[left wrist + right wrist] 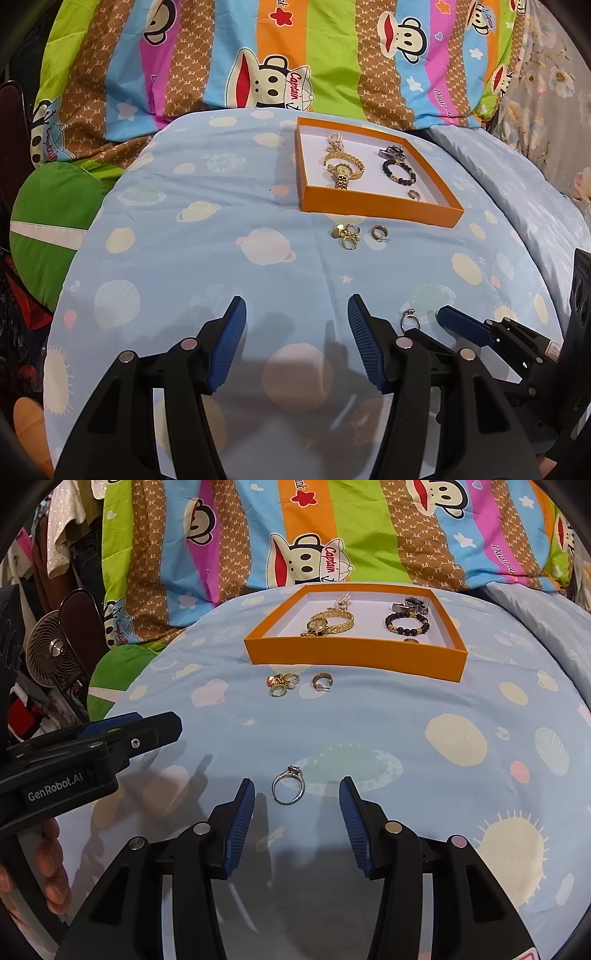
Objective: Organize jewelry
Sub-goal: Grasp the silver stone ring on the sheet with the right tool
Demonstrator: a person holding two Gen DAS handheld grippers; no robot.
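Our right gripper (pixel 297 794) stood wide open and empty, the silver stone-set ring (pixel 288 785) lying flat between its fingertips, nearer the left one. We judged it best to centre, lower to the bedsheet (pixel 406 716) and close gently.

So the tray (pixel 354 657) sits on the bed (pixel 406 731) toward the back, right in front of the cartoon blanket (pixel 332 528), and inside it there's a watch (pixel 325 624) on the left, a beaded bracelet (pixel 406 622) to its right with a clip thing (pixel 410 604) behind that, plus a small ring (pixel 410 641) at the near right. Just in front of the tray's near wall lie a little cluster of earrings (pixel 282 685) and a hoop earring (pixel 322 681) right of it. Closer in, a ring with a stone (pixel 289 785) lies on the bed between the open right tongs (pixel 297 794), with the left tongs (pixel 297 314) off to its left.
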